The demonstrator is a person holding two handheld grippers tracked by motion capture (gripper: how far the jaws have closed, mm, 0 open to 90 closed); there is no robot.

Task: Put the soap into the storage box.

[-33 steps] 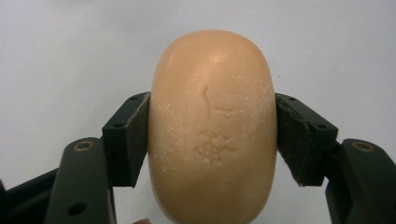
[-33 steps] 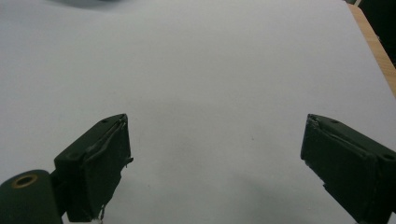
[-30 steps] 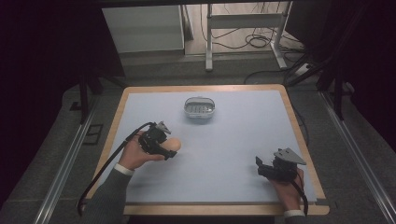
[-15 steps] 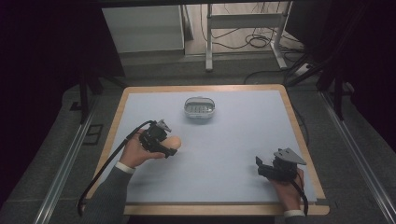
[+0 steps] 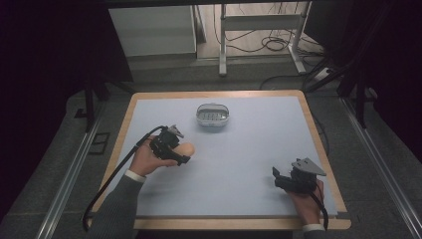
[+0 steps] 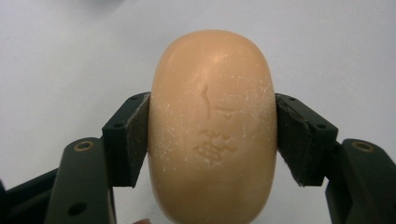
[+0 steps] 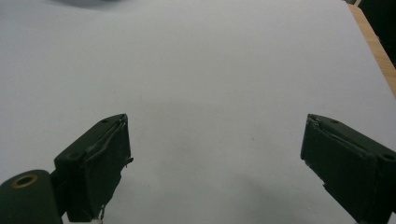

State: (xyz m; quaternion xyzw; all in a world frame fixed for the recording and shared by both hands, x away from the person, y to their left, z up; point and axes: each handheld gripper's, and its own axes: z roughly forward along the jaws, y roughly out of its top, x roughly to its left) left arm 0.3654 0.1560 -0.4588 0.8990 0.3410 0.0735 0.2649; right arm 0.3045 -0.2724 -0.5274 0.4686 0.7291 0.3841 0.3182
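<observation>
Resting near the front right corner of the pale worktop (image 5: 239,164), the right gripper (image 5: 277,175) sits in the person's right hand (image 5: 304,201), which comes in from the bottom edge. Its jaws stand wide apart and released, with bare worktop surface between them in the right gripper view, and a grey three-cornered plate sits on top of its body.

Farther in and toward the left side, the person's left hand (image 5: 147,160), in a grey sleeve (image 5: 117,209) with a white cuff, holds the left gripper (image 5: 185,153). A black cable (image 5: 112,177) trails from it back toward the front left edge. This gripper is clenched on a tan oval bar of soap (image 6: 212,126). In the left gripper view the two black pads (image 6: 135,135) press flat against the soap's long sides, and the bar's top face, stamped with faint characters and dusted with white flecks, faces the camera. The soap pokes out past the jaws toward the middle of the worktop, low over the surface; whether it touches is unclear.

Beyond it, near the far edge and about centred, stands a small clear oval soap dish (image 5: 212,116), well apart from both grippers.
</observation>
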